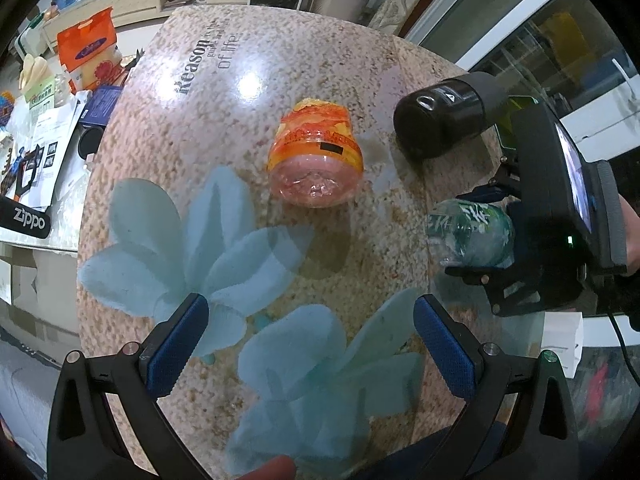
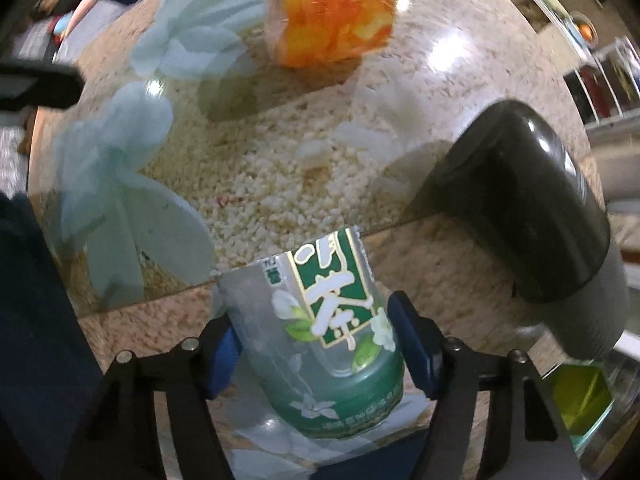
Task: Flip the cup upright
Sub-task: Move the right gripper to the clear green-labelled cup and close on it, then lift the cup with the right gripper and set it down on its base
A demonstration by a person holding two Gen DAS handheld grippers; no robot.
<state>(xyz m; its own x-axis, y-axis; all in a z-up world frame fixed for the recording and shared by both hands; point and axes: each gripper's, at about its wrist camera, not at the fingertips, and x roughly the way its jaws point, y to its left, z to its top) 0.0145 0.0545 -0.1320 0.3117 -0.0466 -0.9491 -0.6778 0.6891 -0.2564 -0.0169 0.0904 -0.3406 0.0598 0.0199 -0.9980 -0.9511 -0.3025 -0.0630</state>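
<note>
Counter [image 1: 304, 56]: speckled beige-pink stone pattern with pale blue flower prints and dark lettering. Cup [image 1: 316, 152]: clear plastic, orange-yellow wrap; second cup [image 2: 320, 344]: clear, green label, white characters and white flowers. Black cylinder [image 1: 436, 120]; both tongs black with blue pads [image 1: 444, 352].

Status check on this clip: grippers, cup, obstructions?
Left gripper open, empty. Right gripper shut on green-labelled clear plastic cup, lifted. Orange-labelled plastic cup lying sideways. Black flask alongside.
</note>
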